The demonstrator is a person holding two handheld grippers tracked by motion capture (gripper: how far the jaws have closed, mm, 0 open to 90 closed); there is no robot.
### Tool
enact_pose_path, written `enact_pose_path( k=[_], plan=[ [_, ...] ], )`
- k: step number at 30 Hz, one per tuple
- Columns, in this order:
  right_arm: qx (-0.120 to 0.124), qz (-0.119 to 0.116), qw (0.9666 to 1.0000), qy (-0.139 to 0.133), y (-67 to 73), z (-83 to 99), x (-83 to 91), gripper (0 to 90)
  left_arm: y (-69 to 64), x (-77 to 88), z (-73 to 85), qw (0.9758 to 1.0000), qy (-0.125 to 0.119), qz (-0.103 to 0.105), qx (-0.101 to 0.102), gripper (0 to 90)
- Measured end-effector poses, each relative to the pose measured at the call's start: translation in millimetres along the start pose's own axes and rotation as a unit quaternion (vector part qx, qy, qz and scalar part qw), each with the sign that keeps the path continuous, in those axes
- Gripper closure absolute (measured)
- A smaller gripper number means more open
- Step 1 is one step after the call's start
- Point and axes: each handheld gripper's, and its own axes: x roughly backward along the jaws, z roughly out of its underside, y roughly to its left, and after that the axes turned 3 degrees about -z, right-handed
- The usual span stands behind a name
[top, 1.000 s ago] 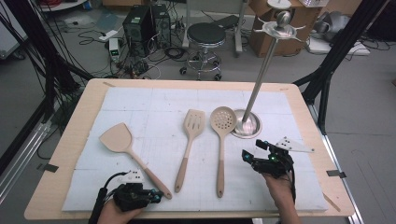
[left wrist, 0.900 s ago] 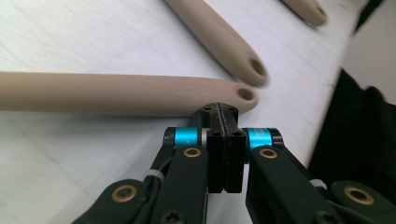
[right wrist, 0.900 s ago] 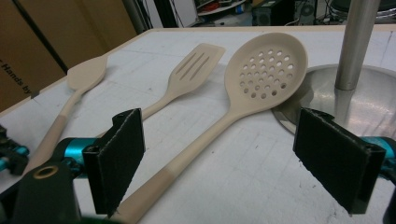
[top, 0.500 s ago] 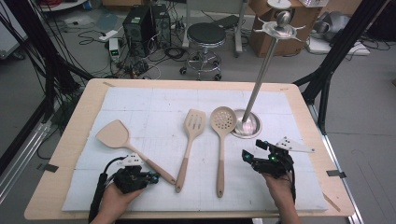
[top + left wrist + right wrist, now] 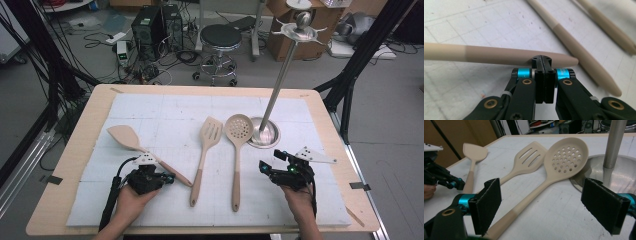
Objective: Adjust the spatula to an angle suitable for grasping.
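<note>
Three beige utensils lie on the white mat: a solid spatula [image 5: 123, 136], a slotted turner [image 5: 211, 132] and a round perforated skimmer [image 5: 238, 127]. My left gripper [image 5: 167, 177] is shut, its tips against the end of the spatula handle [image 5: 486, 53]; nothing is between its jaws [image 5: 542, 61]. My right gripper [image 5: 270, 161] stands open just right of the skimmer's handle, low over the mat. Between its wide-spread pads [image 5: 549, 202] I see the skimmer [image 5: 566, 155], and beyond it the turner [image 5: 529, 157] and spatula [image 5: 474, 151].
A steel stand with a round base [image 5: 264, 134] and a tall leaning pole [image 5: 282, 75] is right of the skimmer head, close ahead of my right gripper. The turner handle [image 5: 579, 52] and skimmer handle [image 5: 609, 25] lie right of my left gripper. A wooden table edge [image 5: 75, 150] frames the mat.
My left gripper has moved forward up the table, and the spatula has shifted away with it, its handle end now farther from the front edge. The right gripper has stayed in place.
</note>
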Motion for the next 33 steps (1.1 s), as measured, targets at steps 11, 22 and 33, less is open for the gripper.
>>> enact_pose_path(
  k=[11, 22, 33],
  plan=[
    [0.002, 0.000, 1.0000, 0.004, 0.2, 0.0, -1.7, 15.9, 8.5, -4.0, -0.3, 0.9998, -0.008, -0.015, 0.008, 90.0],
    [-0.001, -0.002, 1.0000, 0.004, 0.2, -0.6, -2.4, 15.9, 6.5, -9.5, -10.8, 0.9996, -0.018, -0.019, 0.013, 90.0],
    [0.004, -0.001, 1.0000, 0.006, 0.5, -0.4, -3.8, 15.9, 30.3, 3.8, -15.5, 0.9974, -0.036, -0.052, 0.035, 90.0]
  ],
)
